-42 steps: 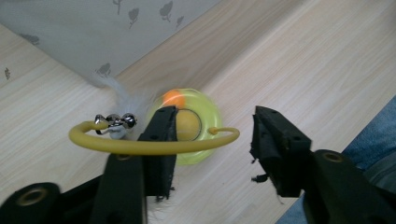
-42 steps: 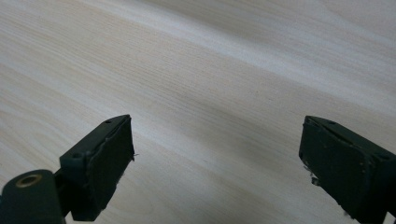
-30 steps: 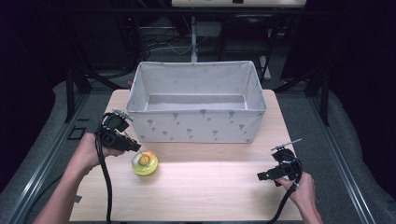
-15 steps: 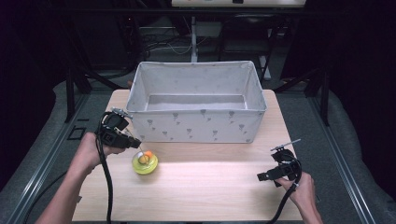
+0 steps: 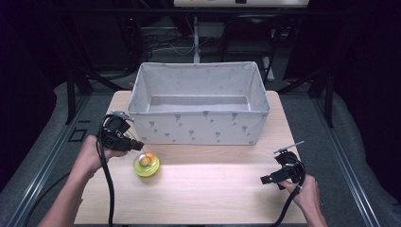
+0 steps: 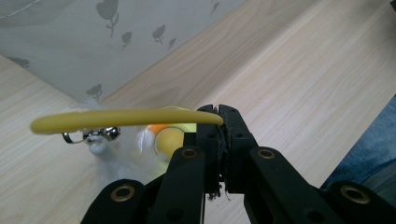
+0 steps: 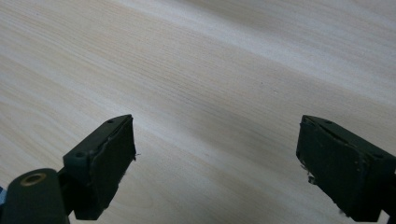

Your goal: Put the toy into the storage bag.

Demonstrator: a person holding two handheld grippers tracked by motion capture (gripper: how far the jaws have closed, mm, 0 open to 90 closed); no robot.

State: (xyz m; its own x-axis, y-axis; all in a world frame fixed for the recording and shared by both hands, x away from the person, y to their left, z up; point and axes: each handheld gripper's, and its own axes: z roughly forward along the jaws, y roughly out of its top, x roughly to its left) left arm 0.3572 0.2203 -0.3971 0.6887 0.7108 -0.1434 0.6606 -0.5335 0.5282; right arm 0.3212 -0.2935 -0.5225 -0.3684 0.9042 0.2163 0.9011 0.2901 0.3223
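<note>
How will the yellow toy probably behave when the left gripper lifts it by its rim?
The yellow toy looks thin-rimmed and small, so probably light. The left gripper pinches only one edge, so it may tilt or swing. Its small metal clasp and white fluff would likely dangle loosely.

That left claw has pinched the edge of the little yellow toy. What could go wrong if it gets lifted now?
1. The left gripper has just closed its jaws on only the thin rim of the yellow toy, so the toy may tilt or slip out once lifted.
2. The fabric bin stands close behind, so a swinging toy could catch on its front wall.
3. The right gripper rests open, far across the table, too distant to help.
</note>
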